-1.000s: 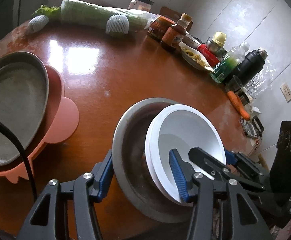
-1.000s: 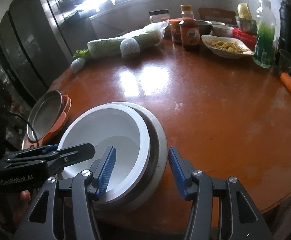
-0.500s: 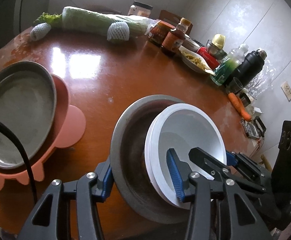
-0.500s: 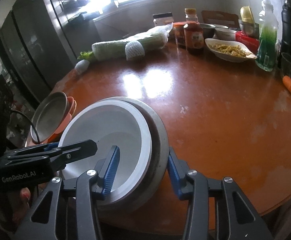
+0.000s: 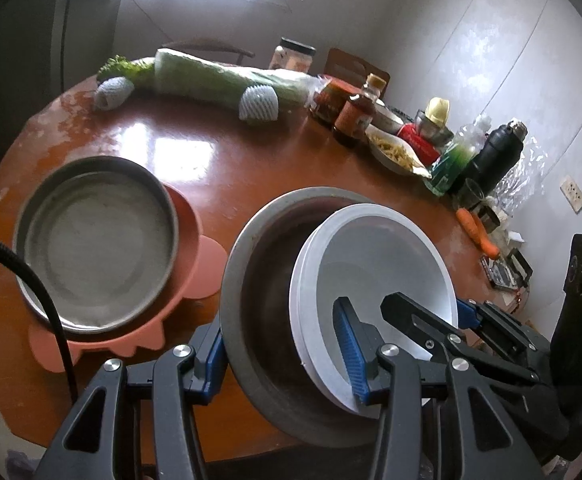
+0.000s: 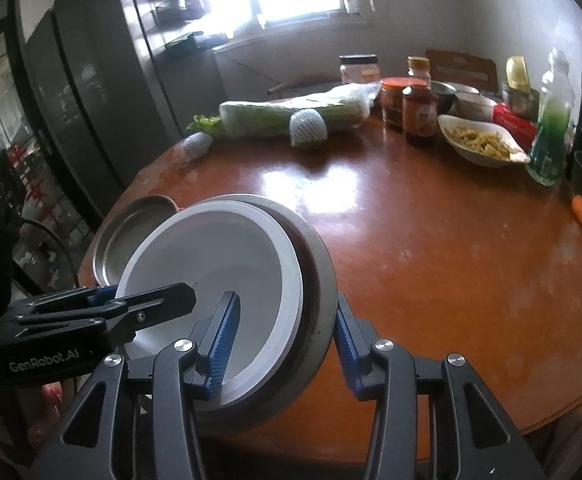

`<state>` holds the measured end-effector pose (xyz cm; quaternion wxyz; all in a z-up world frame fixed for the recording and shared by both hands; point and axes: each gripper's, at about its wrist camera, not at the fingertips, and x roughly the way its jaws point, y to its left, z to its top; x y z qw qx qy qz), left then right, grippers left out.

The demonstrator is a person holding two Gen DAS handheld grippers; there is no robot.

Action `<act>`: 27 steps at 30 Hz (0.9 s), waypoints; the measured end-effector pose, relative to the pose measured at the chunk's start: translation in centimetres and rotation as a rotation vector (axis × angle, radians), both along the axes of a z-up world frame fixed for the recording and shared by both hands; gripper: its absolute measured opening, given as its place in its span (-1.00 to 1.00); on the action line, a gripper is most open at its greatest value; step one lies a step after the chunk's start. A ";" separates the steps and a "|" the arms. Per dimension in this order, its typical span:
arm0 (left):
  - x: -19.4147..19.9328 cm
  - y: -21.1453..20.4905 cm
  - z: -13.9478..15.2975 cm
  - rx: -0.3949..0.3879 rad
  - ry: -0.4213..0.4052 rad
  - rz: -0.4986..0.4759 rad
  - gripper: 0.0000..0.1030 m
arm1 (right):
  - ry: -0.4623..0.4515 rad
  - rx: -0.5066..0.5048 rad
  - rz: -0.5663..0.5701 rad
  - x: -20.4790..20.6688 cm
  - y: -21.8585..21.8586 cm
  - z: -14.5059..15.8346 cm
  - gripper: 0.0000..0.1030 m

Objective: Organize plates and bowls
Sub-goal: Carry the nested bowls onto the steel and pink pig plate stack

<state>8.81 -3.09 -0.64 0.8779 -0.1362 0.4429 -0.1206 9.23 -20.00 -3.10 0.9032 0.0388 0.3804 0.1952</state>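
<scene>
At the near edge of the round wooden table point(image 5: 251, 168), both grippers clamped one stack — the left gripper point(image 5: 283, 344) and the right gripper point(image 6: 283, 332) each closed on the rim of the steel bowl point(image 5: 251, 280), with white bowls point(image 5: 379, 256) nested inside it. The stack looked tilted, seemingly lifted. At nine o'clock in the left view, a steel pan point(image 5: 95, 236) sat on a pink plate point(image 5: 195, 260); merging the piles probably remained. From twelve to three o'clock stood wrapped cabbage point(image 5: 219, 80), sauce jars point(image 5: 351, 116) and a carrot point(image 5: 475, 228) — none blocking the route.
</scene>
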 end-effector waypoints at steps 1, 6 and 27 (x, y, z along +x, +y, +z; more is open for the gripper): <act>-0.1 0.2 0.1 0.002 -0.005 0.003 -0.07 | -0.006 -0.004 0.003 -0.1 0.3 0.2 -0.08; -0.8 1.1 0.8 0.001 -0.024 0.018 -0.07 | -0.023 -0.015 0.018 -0.5 1.5 1.0 -0.08; -2.3 8.8 2.1 -0.008 -0.081 0.160 -0.07 | -0.078 -0.052 0.150 0.8 9.1 2.9 -0.08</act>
